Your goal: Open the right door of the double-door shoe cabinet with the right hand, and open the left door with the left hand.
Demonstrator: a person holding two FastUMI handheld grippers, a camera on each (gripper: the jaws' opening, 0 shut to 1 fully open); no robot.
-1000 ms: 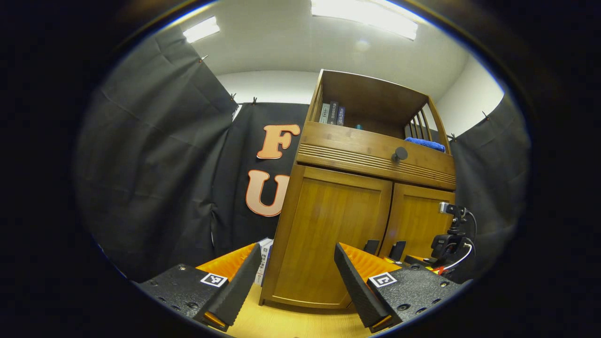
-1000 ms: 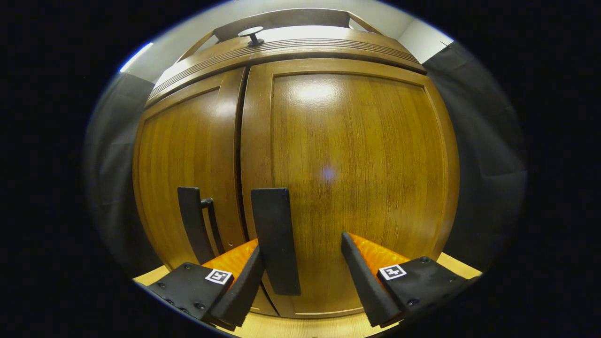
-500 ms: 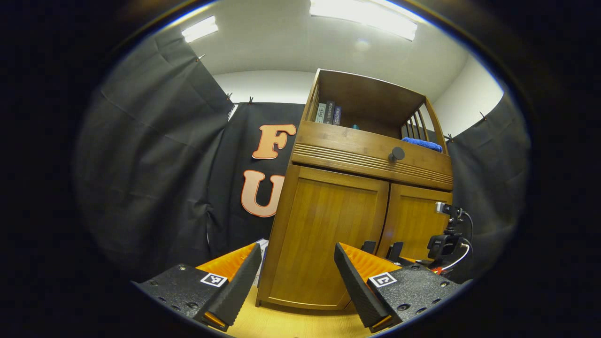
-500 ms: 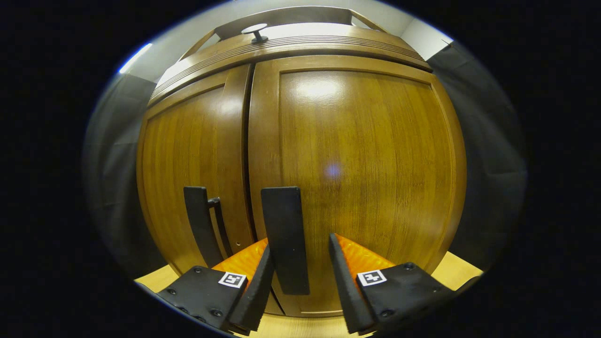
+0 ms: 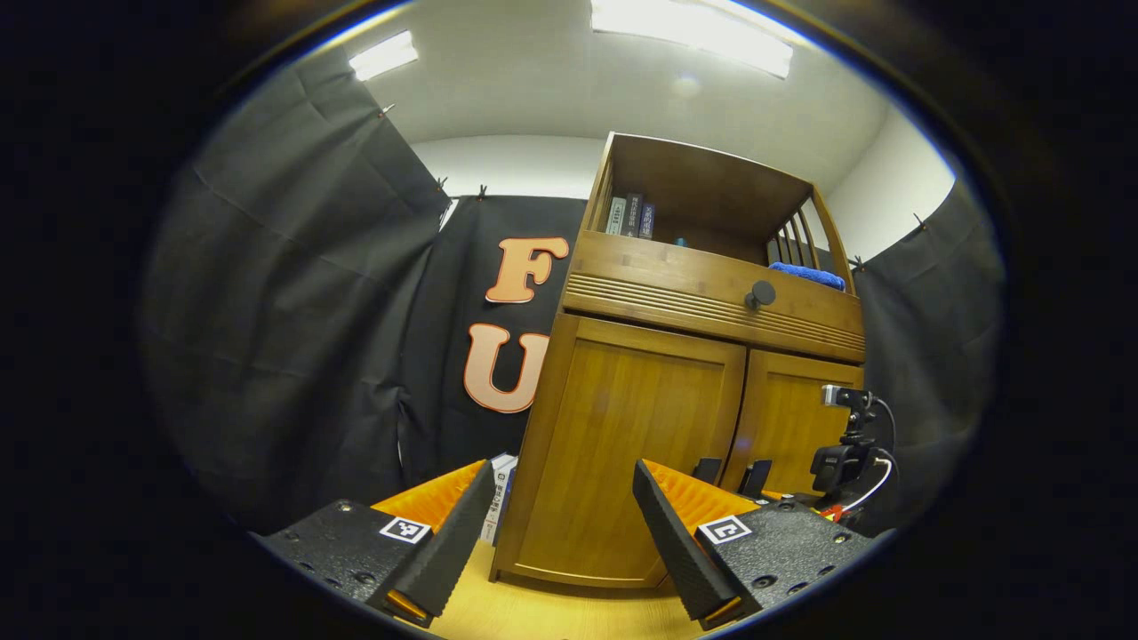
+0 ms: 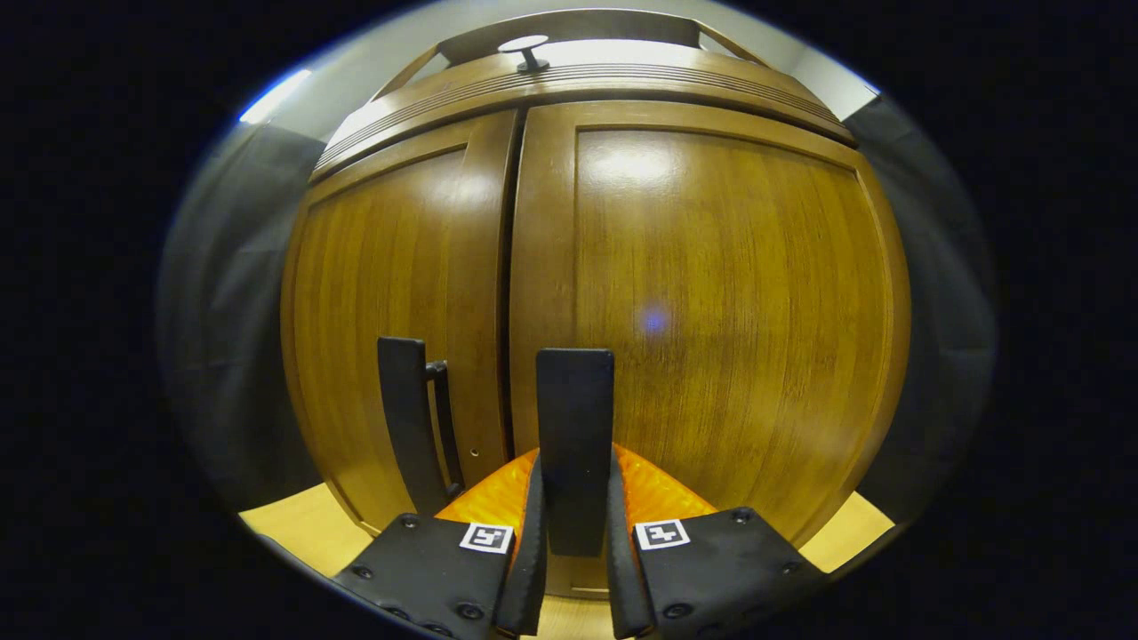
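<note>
The wooden shoe cabinet [image 5: 676, 356] stands ahead with both doors closed. In the right gripper view the right door [image 6: 729, 293] and left door [image 6: 382, 293] are close up, each with a dark vertical handle near the centre seam. My right gripper [image 6: 573, 462] is shut on the right door's handle [image 6: 573, 400], a finger pressing each side. The left door's handle [image 6: 404, 418] is free beside it. In the left gripper view my left gripper [image 5: 562, 480] stands open, some way back from the left door [image 5: 622, 462]. The right gripper's body [image 5: 840, 462] is low at the right door [image 5: 787, 418].
A drawer with a round knob [image 5: 760, 293] runs above the doors. The open shelf on top holds books [image 5: 629, 215] and a blue cloth [image 5: 805, 274]. A small box [image 5: 502, 493] stands at the cabinet's left foot. Black cloth walls surround the wooden floor [image 5: 551, 613].
My right gripper's fingers have closed from wide apart onto the right door's handle, which is now centred between them. The left gripper stays open and has barely shifted.
</note>
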